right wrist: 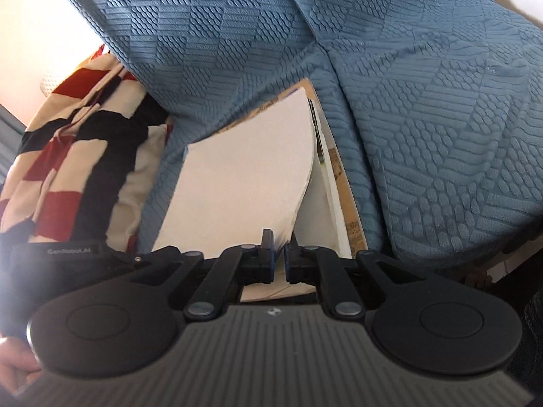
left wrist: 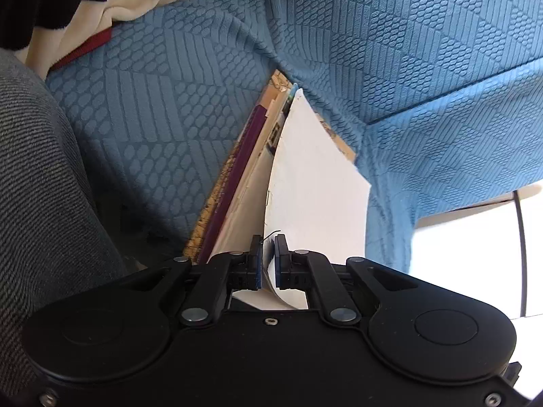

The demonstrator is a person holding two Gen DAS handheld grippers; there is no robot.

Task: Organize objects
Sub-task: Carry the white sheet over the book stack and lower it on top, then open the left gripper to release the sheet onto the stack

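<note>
A stack of books and loose sheets stands on edge in the crease of a blue sofa. In the left wrist view my left gripper [left wrist: 268, 241] is shut on the near edge of a curved white sheet [left wrist: 315, 176]. A maroon-spined book [left wrist: 234, 176] and a cork-patterned cover [left wrist: 203, 217] lean to its left. In the right wrist view my right gripper [right wrist: 279, 239] is shut on the near edge of the white pages [right wrist: 237, 176]. A brown cardboard cover [right wrist: 349, 203] stands to their right. The stack's far end is tucked under the sofa fabric.
The blue textured sofa cover [left wrist: 169, 118] surrounds the stack, seat and backrest [right wrist: 407, 101]. A black, cream and red blanket [right wrist: 68, 152] lies at the left and shows at the top left [left wrist: 68, 0]. A grey-trousered leg [left wrist: 40, 169] is close on the left. A hand [right wrist: 13, 366] shows at the bottom left.
</note>
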